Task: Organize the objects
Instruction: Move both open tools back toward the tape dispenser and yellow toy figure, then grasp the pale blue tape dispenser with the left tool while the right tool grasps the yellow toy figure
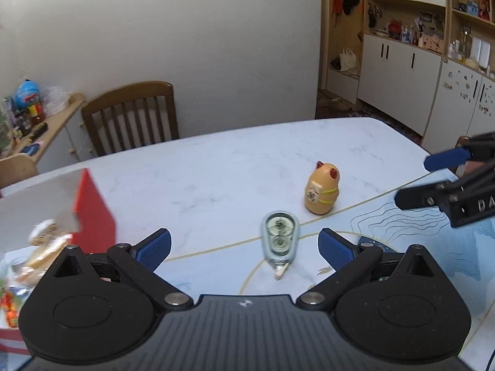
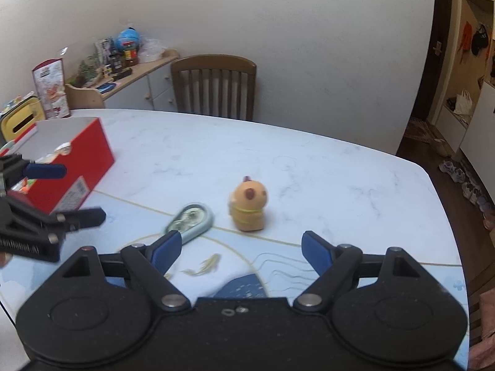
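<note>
Tape dispenser [image 1: 280, 241] lies flat on the desk [image 1: 216, 167], just ahead of the left gripper [image 1: 244, 249], whose fingers [image 1: 153, 248] are spread and empty. Beside it stands a toy [image 2: 249, 205], upright, ahead of the right gripper [image 2: 239, 252], also spread and empty. Left of both sits the red box [image 2: 72, 160].

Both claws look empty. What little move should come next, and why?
Probably ease the left gripper down over the tape dispenser. It lies loose on the table, right ahead between the open jaws, and the red box stands open nearby to take it.
</note>
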